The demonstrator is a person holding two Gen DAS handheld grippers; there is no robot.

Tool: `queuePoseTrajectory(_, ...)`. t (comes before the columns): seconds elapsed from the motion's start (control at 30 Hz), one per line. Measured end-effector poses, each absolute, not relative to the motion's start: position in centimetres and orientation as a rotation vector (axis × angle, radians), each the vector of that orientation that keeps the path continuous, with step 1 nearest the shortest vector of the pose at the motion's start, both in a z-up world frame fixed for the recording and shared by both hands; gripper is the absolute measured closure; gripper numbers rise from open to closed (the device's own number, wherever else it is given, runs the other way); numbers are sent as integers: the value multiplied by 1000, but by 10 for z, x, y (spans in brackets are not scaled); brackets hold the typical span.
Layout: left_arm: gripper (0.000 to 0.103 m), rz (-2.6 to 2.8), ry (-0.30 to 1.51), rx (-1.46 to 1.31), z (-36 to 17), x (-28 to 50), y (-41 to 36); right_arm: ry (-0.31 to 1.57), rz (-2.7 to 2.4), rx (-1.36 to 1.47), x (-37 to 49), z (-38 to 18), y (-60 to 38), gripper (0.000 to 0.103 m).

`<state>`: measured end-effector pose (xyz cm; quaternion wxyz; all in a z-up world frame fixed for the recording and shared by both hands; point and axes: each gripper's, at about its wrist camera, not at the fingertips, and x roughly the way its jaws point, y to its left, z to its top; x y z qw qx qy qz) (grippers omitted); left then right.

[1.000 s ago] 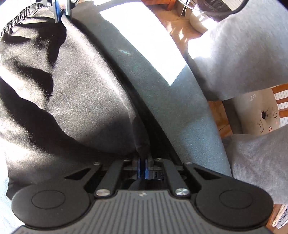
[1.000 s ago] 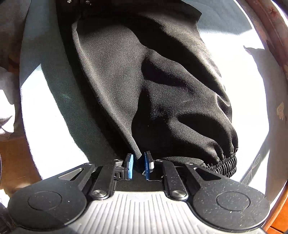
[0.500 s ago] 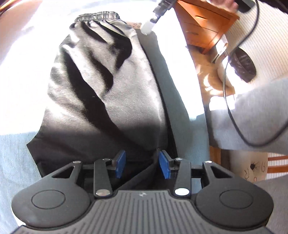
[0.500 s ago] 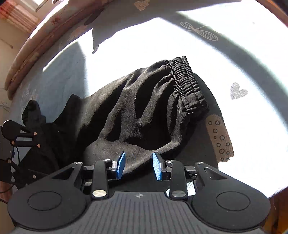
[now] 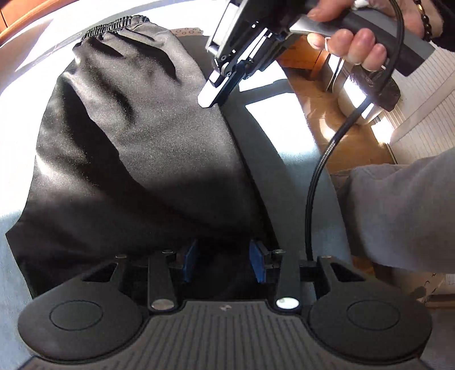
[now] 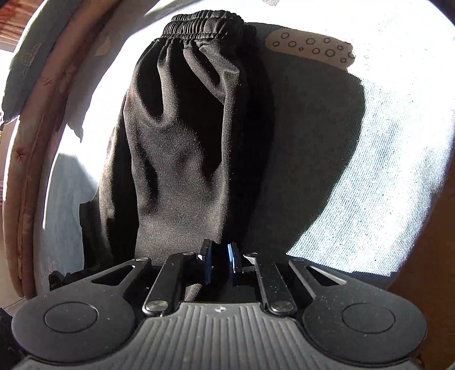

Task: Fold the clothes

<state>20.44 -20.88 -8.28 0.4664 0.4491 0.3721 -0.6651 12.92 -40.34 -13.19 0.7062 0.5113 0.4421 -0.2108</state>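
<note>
On a pale blue bed sheet [image 6: 369,170] lies a pair of black trousers [image 5: 136,159], elastic waistband [image 6: 204,21] farthest away. Above their near end, the left hand-held gripper [image 5: 224,263] hangs moderately open, gripping nothing. At one long edge, the right hand-held gripper [image 6: 220,263] has just been closing, jaws narrow, with black cloth between its pads.

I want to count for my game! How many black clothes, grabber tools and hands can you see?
Black clothes: 1, the black pants
Grabber tools: 2, the left gripper and the right gripper
Hands: 1, the hand
Total: 4
</note>
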Motion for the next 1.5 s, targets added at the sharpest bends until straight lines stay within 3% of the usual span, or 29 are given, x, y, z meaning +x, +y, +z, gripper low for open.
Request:
queuePoseTrajectory(0.1,59,-1570,947,1000,-65,221,-198,1019,-449,1005,135,-104,-391,88)
queuePoseTrajectory(0.33,59,-1176,973,694,-46,301,-169,1015,-247,720,192,-52,-377,87)
queuePoseTrajectory(0.6,60,-963,999,511,-49,333,-146,1067,72,506,294,-69,-334,89)
queuePoseTrajectory(0.8,60,-951,998,412,-44,364,-157,1124,184,375,309,-77,-315,88)
queuePoseTrajectory(1.07,56,-1060,1215,251,-72,448,-198,1082,288,141,310,-60,-324,88)
queuePoseTrajectory(1.33,50,-1204,1429,161,-106,479,-214,1049,466,-143,324,-74,-295,87)
queuePoseTrajectory(1.43,37,-1278,1518,86,-119,488,-215,1084,505,-177,320,-87,-287,86)
queuePoseTrajectory(1.5,36,-1316,1555,31,-124,496,-216,1101,525,-174,318,-91,-286,86)
